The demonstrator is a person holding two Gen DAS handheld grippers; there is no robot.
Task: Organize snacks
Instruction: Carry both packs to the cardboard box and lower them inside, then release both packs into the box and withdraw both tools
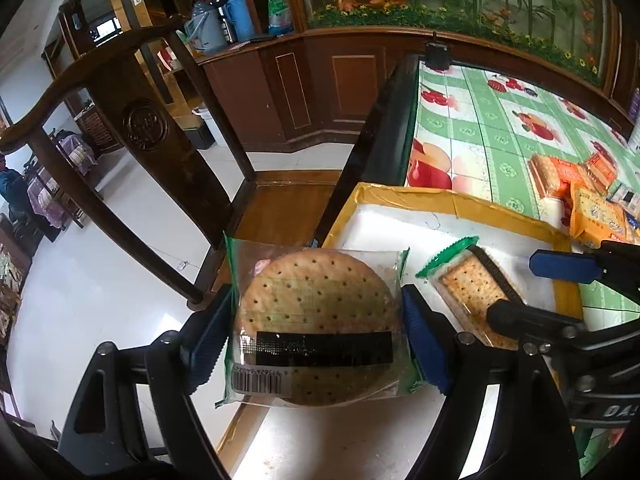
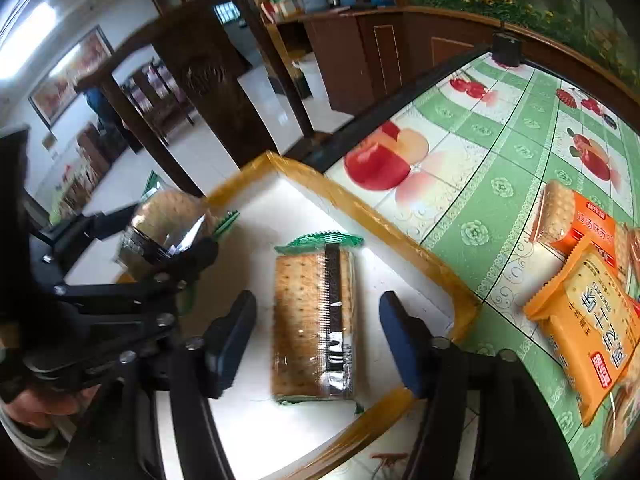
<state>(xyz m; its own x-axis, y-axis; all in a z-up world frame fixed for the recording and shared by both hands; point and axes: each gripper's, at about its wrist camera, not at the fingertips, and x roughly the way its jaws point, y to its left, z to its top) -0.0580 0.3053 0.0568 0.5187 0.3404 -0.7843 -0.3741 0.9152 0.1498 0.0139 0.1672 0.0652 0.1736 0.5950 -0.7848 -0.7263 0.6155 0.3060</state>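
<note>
Snacks are partly sorted, we judge. The tray (image 2: 404, 236), white with taped yellow rim, lies under both pairs of jaws. Ahead and right of the right jaws, outside the tray, the orange packets (image 2: 580, 312) wait on the tablecloth (image 2: 500, 152) — most of the work is left. The round biscuit pack (image 1: 316, 324) sits pinched between the left gripper (image 1: 318, 340) pads, above the tray's edge. The square cracker pack (image 2: 314, 324) lies in the tray between the right gripper (image 2: 318, 340) jaws — spread, clear of it.
</note>
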